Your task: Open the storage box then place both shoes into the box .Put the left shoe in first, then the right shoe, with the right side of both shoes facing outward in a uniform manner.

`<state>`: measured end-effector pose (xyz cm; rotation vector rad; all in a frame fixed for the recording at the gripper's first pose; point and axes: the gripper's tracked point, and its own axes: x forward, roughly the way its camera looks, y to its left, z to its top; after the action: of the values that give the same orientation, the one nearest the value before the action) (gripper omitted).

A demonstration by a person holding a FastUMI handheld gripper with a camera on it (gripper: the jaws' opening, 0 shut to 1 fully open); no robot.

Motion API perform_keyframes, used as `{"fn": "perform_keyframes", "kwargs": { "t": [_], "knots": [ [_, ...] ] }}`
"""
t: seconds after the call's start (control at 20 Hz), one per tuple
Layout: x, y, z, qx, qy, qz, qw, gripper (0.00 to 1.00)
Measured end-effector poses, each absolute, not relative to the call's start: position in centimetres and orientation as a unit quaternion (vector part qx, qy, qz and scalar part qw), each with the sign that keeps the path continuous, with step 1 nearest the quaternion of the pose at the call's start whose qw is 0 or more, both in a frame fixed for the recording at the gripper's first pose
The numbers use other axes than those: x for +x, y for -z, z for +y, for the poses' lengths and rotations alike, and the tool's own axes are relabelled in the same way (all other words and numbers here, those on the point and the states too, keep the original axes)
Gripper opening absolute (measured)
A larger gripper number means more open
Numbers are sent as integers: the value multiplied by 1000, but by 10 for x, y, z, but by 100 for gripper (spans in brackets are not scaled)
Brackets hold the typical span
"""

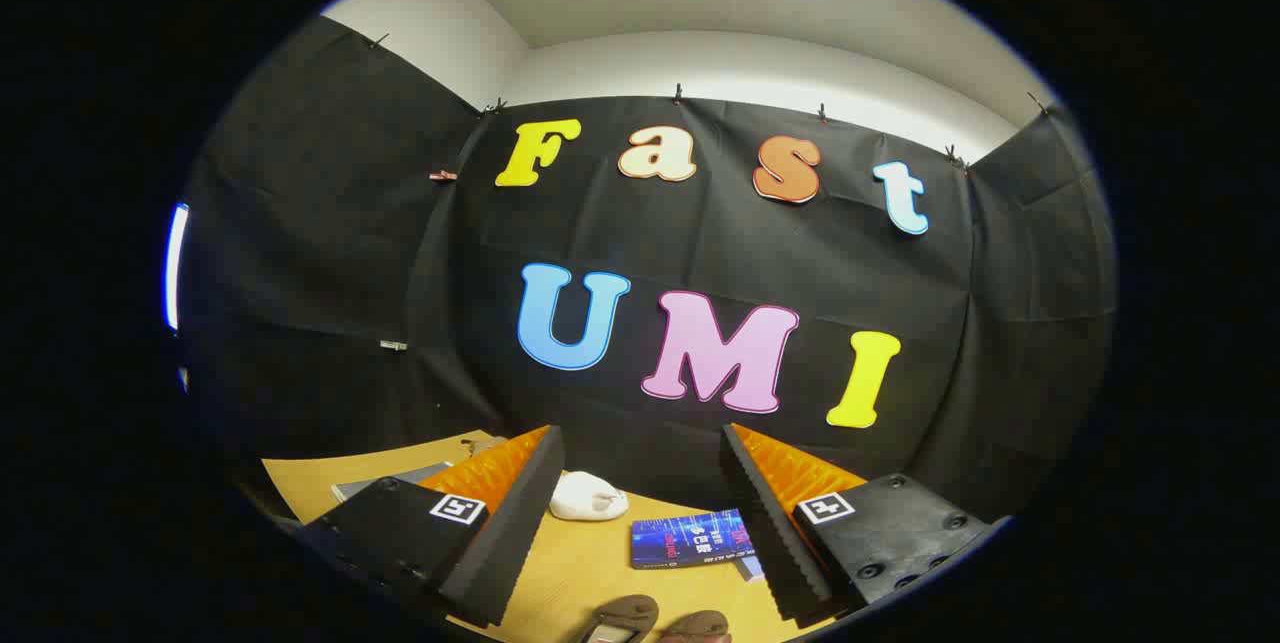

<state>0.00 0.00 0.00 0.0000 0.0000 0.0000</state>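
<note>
Brown shoes (655,621) lie low between your fingers, on the wooden table (590,573).
Your gripper (640,503) is spread wide, holding nothing; a white lump (587,497) and a blue book (690,539) rest just ahead.

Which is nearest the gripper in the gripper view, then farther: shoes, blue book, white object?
Gripper open, gripping nothing.
1. Shoes: lowest between the fingers, nearest.
2. Blue book: ahead, beside one finger.
3. White object: farthest, by the other finger.

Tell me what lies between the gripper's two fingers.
In the gripper view, the open gripper frames bare table, with a white object and a blue book ahead; shoes lie nearer.
</note>
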Motion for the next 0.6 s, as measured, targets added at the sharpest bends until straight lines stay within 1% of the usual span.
{"fn": "perform_keyframes", "kwargs": {
  "t": [0.6],
  "knots": [
    [5,10,-2,0,3,16,1000,97]
  ]
}}
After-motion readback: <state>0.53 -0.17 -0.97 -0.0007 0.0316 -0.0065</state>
